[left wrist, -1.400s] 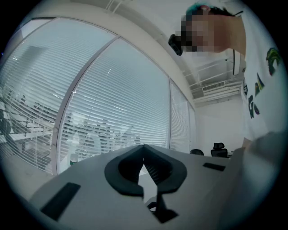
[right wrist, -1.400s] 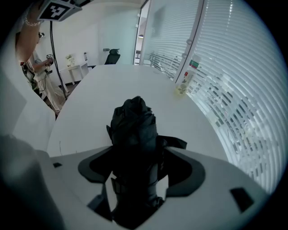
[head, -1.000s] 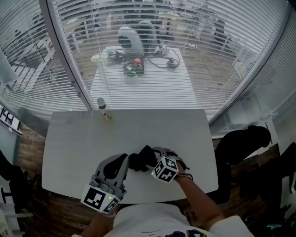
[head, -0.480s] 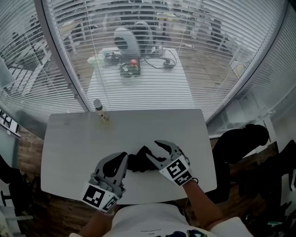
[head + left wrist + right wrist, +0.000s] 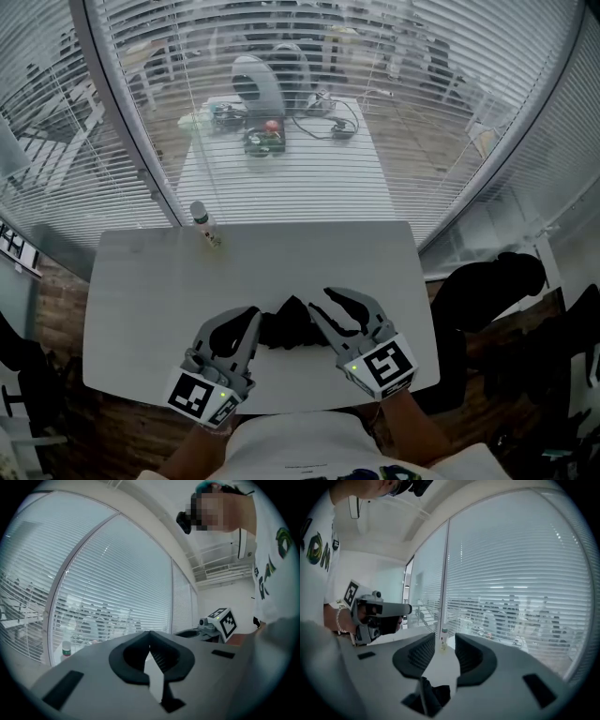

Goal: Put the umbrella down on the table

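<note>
Two claws flank the umbrella.
Black umbrella (image 5: pixel 292 324) lies on the white table (image 5: pixel 141 281) near my edge, long axis left-right; I can't tell the handle end. Left gripper (image 5: pixel 150 633) pinched together, empty; right gripper (image 5: pixel 449 641) narrow, closing on nothing.

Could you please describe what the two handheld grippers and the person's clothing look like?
Both the left gripper and right gripper have grey shells with curved jaws lined by black ribbed pads. Each carries a white cube with black square markers and a small green light. The person wears a white printed T-shirt.
</note>
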The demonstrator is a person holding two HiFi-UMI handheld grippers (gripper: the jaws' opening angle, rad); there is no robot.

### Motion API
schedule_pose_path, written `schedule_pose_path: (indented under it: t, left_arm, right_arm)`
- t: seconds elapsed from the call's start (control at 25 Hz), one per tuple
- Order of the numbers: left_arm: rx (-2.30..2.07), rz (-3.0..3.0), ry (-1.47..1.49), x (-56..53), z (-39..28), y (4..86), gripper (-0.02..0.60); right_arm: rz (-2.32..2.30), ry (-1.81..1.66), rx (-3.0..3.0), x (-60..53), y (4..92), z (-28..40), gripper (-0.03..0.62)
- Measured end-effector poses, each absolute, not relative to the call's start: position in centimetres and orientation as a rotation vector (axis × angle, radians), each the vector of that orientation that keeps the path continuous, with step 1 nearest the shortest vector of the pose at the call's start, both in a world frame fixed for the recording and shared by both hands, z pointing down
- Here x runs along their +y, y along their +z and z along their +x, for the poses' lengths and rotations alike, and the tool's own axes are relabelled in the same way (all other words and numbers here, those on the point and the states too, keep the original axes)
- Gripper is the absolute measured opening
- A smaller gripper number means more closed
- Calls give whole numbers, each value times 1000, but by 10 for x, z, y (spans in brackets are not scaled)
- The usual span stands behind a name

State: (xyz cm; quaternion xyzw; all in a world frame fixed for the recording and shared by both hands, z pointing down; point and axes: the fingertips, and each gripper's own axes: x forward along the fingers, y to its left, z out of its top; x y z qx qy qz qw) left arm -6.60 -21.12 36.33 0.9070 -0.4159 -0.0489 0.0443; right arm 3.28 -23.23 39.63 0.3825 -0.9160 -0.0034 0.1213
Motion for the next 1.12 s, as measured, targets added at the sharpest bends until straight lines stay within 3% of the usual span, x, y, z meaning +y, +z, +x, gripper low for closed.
schedule_pose_path:
  t: [1.12]
  left_arm:
    - [-1266, 2762, -190, -220, -67, 366, 12]
  right_arm:
    - [1282, -34, -2692, -214, 365, 50, 51]
